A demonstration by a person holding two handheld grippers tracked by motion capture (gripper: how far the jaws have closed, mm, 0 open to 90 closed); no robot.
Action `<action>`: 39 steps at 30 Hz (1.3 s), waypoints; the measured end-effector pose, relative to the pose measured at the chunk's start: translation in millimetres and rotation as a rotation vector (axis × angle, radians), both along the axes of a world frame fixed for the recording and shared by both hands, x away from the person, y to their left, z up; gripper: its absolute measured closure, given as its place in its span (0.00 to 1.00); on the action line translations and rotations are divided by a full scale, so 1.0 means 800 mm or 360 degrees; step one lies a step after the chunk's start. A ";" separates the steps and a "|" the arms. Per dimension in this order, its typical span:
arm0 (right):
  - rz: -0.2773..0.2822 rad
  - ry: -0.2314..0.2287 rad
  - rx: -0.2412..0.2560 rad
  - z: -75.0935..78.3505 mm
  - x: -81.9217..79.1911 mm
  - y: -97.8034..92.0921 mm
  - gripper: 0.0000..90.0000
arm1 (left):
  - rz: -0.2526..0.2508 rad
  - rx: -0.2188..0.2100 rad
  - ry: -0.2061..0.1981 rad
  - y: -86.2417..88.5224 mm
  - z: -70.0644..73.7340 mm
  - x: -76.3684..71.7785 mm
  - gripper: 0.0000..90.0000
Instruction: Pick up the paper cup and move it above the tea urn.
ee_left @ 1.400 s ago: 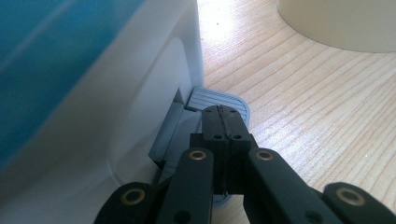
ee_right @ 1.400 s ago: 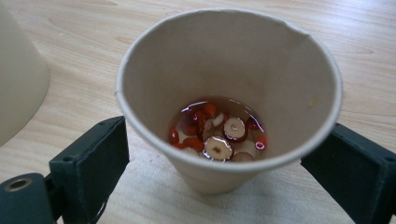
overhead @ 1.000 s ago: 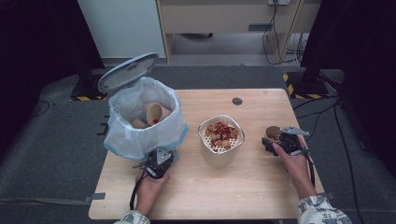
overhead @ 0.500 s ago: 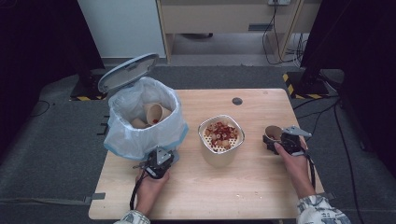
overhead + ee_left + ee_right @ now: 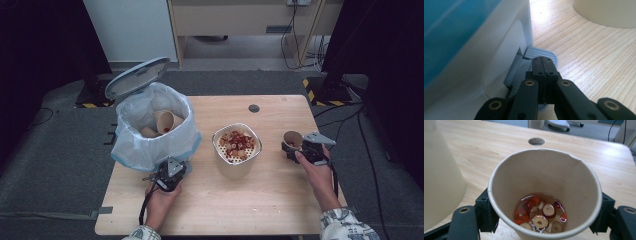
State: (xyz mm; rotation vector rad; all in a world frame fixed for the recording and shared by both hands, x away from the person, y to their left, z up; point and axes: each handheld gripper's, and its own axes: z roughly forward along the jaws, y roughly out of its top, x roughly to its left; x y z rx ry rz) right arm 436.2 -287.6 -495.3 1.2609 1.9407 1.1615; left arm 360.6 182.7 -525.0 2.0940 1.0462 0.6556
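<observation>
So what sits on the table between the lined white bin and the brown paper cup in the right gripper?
The cream strainer tub of red slices, in the high view.

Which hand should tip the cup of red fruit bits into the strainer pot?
Right. The right gripper already clamps the paper cup, beside the strainer pot. The left gripper is shut, resting on the bin's pedal, probably holding the lid up.

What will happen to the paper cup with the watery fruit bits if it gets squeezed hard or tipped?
The paper cup looks thin-walled, so a hard squeeze would probably dent it; the right gripper already has its jaws on both sides. It holds liquid and sliced fruit only at the bottom, so it is likely light. Tilted, that liquid would probably spill out.
</observation>
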 end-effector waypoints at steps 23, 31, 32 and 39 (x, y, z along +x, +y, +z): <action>0.0112 -0.0083 -0.0149 0.068 0.013 0.015 0.31 | 0.0002 -0.0003 -0.0002 0.000 0.000 0.000 0.99; 0.0130 -0.0112 -0.0183 0.086 0.018 0.020 0.31 | 0.0003 -0.0007 -0.0001 0.000 0.000 0.000 0.99; 0.0131 -0.0115 -0.0186 0.088 0.019 0.021 0.31 | 0.0003 -0.0007 -0.0002 0.000 0.000 0.000 0.99; 0.0150 -0.0135 -0.0201 0.101 0.024 0.027 0.31 | 0.0004 -0.0008 -0.0001 0.000 0.000 0.000 0.99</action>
